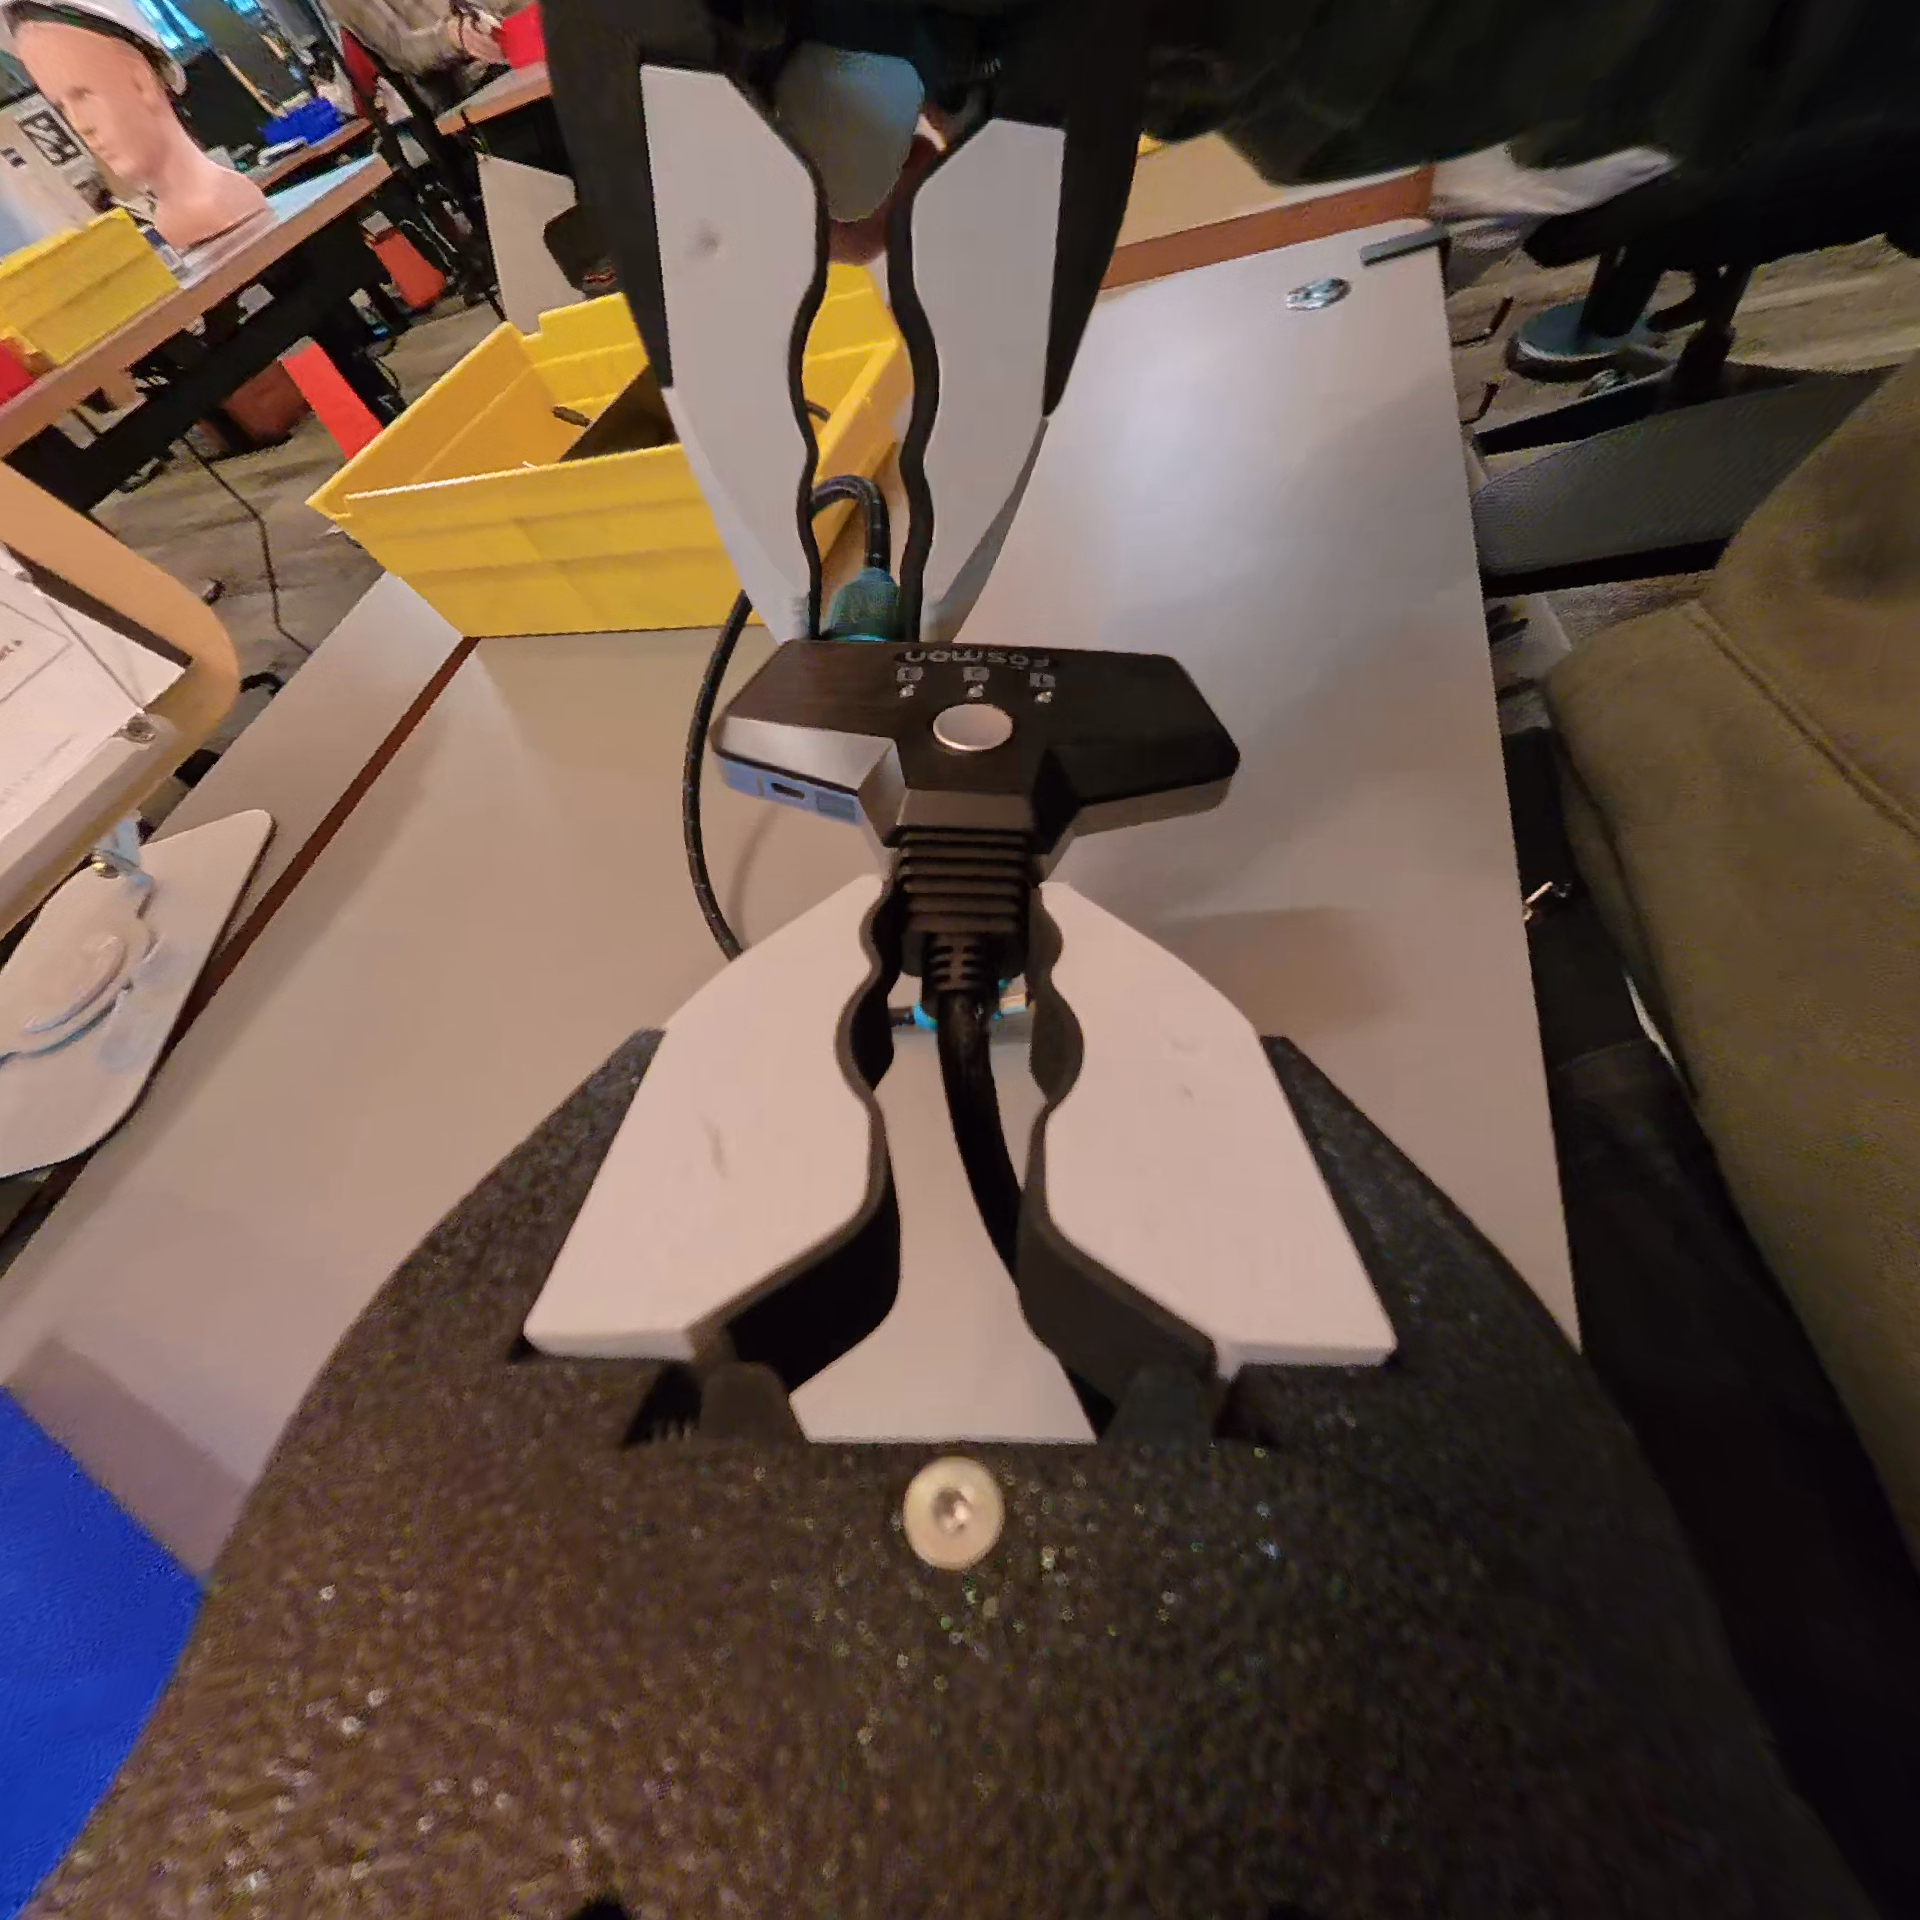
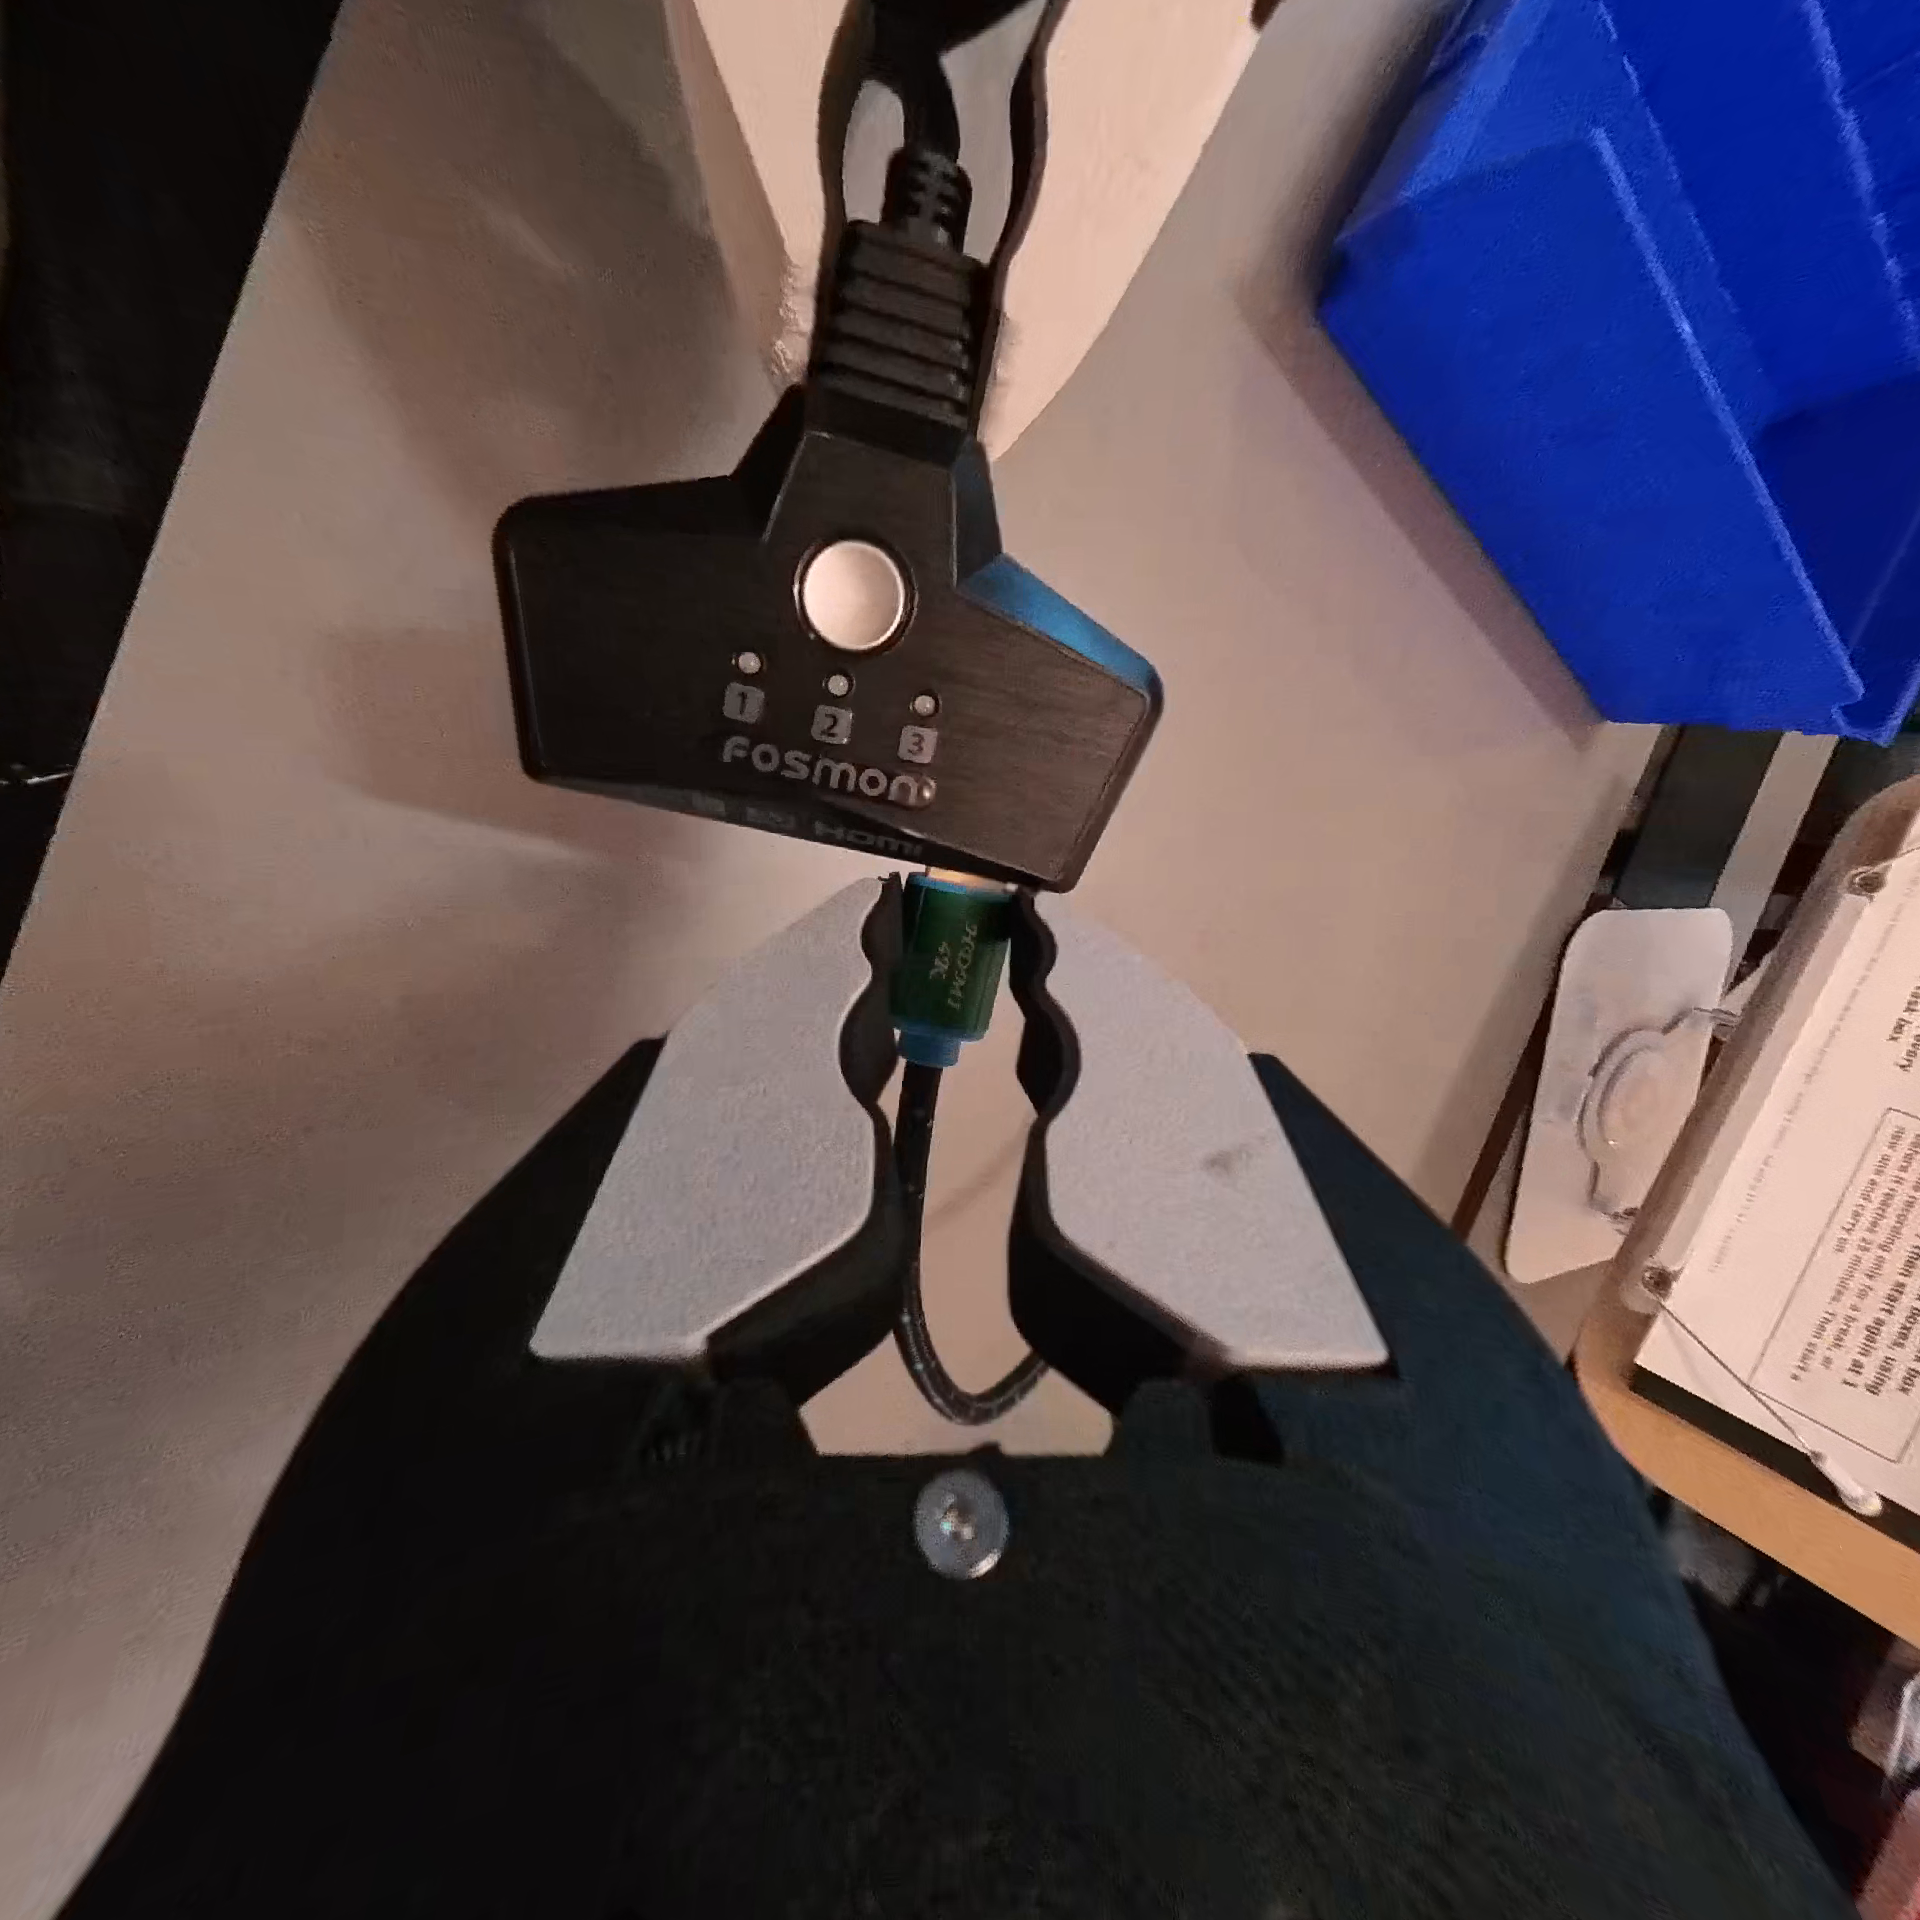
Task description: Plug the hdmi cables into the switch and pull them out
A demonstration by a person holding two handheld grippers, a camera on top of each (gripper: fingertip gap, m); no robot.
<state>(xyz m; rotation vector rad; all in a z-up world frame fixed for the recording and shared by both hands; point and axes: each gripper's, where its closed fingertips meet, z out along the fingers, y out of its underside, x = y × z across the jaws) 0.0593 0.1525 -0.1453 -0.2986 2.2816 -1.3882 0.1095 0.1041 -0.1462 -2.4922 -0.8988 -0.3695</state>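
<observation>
A black HDMI switch (image 1: 977, 727) with a round silver button is held just above the grey table (image 1: 1247, 520). My left gripper (image 1: 961, 904) is shut on the ribbed strain relief of the switch's own black cable (image 1: 971, 1081). My right gripper (image 2: 951, 914) faces it and is shut on a green HDMI plug (image 2: 951, 966) with a braided black cable (image 2: 914, 1195). The plug's metal tip sits at the switch's (image 2: 821, 665) port edge, with a sliver of metal showing. The right gripper also shows in the left wrist view (image 1: 864, 618), and the left gripper in the right wrist view (image 2: 914, 312).
A yellow bin (image 1: 582, 488) stands at the table's far left. A blue bin (image 2: 1662, 364) sits near the left gripper. A wooden stand with a printed sheet (image 2: 1818, 1195) is beside the table. A beige cushion (image 1: 1766, 831) lies past the table's right edge.
</observation>
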